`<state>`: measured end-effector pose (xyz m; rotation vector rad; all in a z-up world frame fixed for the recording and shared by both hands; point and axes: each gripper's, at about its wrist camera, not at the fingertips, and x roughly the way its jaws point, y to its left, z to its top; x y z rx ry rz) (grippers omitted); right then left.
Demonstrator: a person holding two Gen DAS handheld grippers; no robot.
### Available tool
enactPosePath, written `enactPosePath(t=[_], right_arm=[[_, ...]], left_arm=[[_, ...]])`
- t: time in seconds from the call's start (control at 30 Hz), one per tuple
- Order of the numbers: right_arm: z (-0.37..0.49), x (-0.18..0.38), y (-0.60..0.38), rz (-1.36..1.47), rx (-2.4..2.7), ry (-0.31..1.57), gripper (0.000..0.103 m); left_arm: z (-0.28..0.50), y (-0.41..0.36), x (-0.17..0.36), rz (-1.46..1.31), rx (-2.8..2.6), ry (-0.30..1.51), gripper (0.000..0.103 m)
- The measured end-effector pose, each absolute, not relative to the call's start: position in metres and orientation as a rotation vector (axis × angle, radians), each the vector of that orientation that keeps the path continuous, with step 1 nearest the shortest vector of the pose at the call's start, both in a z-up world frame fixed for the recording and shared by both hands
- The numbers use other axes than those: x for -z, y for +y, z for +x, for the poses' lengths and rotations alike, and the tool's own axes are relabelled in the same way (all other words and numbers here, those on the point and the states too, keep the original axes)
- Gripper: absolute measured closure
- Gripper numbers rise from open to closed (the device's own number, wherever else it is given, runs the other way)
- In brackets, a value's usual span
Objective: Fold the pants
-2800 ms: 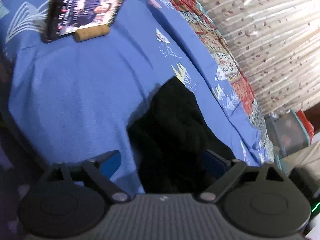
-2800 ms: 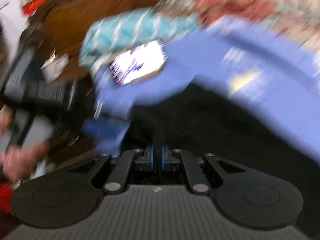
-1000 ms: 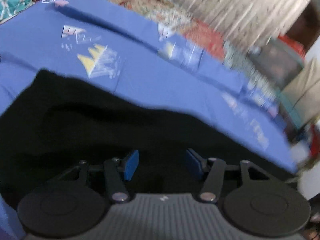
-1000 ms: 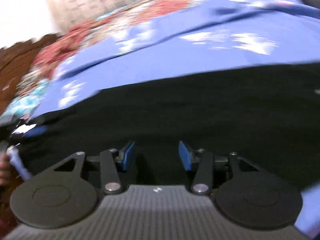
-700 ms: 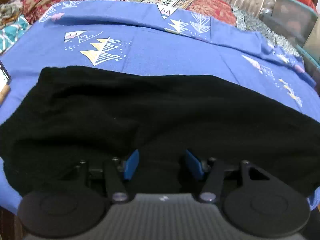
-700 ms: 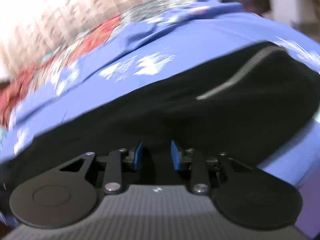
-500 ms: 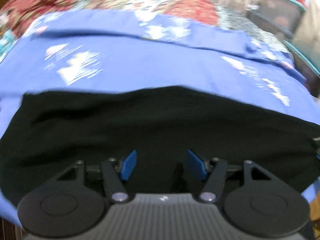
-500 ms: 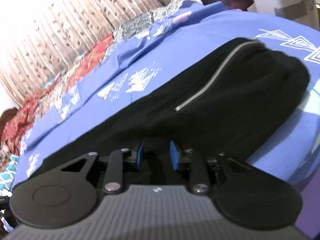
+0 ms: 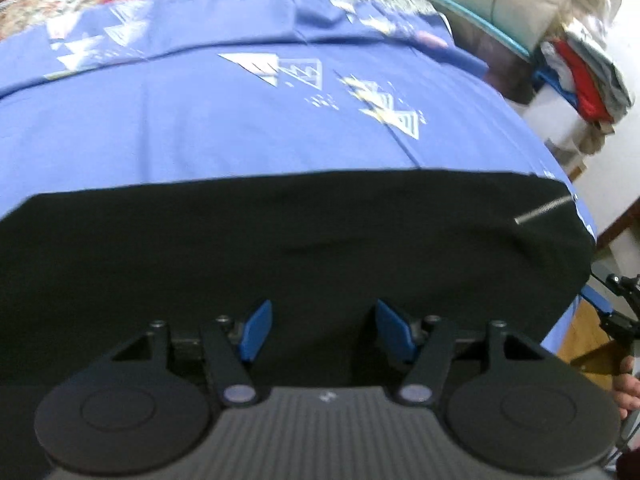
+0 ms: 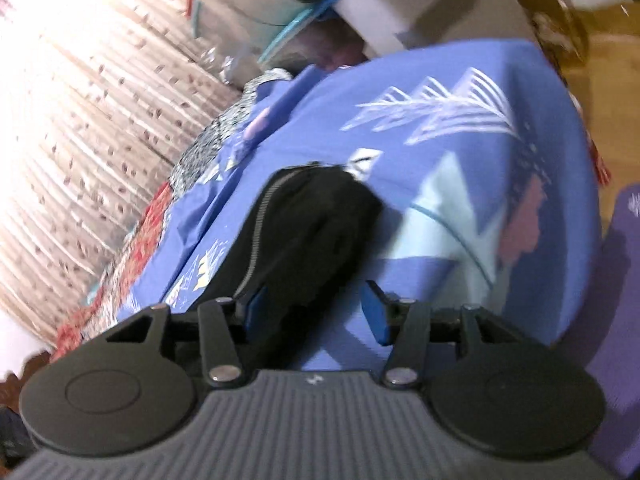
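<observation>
My worry was that the black pants [image 9: 296, 240], lying in a long band across the blue bedsheet [image 9: 200, 120], could bunch or slide toward the bed's edge if I nipped only the top layer. My left gripper [image 9: 322, 330] stood parted and empty over the cloth, which filled the view from nine to three o'clock. My right gripper [image 10: 312, 314] was opening, its pads pressing nothing, and the pants' zippered end [image 10: 304, 224] ran from between its fingers up toward twelve o'clock.
</observation>
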<state>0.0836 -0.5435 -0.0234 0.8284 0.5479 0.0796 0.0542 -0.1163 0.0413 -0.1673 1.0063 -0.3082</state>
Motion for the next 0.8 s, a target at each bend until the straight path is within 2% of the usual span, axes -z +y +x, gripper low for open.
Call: enactPosePath(t=[0.17,0.27,0.43,0.77,0.8], right_arm=[[0.098,0.04,-0.554,0.907,-0.097,0.551,0.047],[0.108,0.04,-0.556,0.937,-0.111,0.506,0.033],[0.116,0.019,-0.551,0.868,-0.14,0.449,0.033],[0.157,0.034,-0.552,0.903,-0.135,0.482,0.031],[0.162,0.03,-0.547,0.865,-0.128,0.492,0.037]], left_arm=[[0.064,-0.137,-0.035,-0.141,0.288,1.013,0.032],[0.064,-0.14,-0.032,-0.12,0.277,1.014,0.031],[0.064,-0.133,-0.036,-0.169,0.264,1.007,0.031],[0.067,-0.105,-0.034,-0.27,0.197,0.998,0.033],[0.067,-0.1,-0.034,-0.282,0.188,0.995,0.037]])
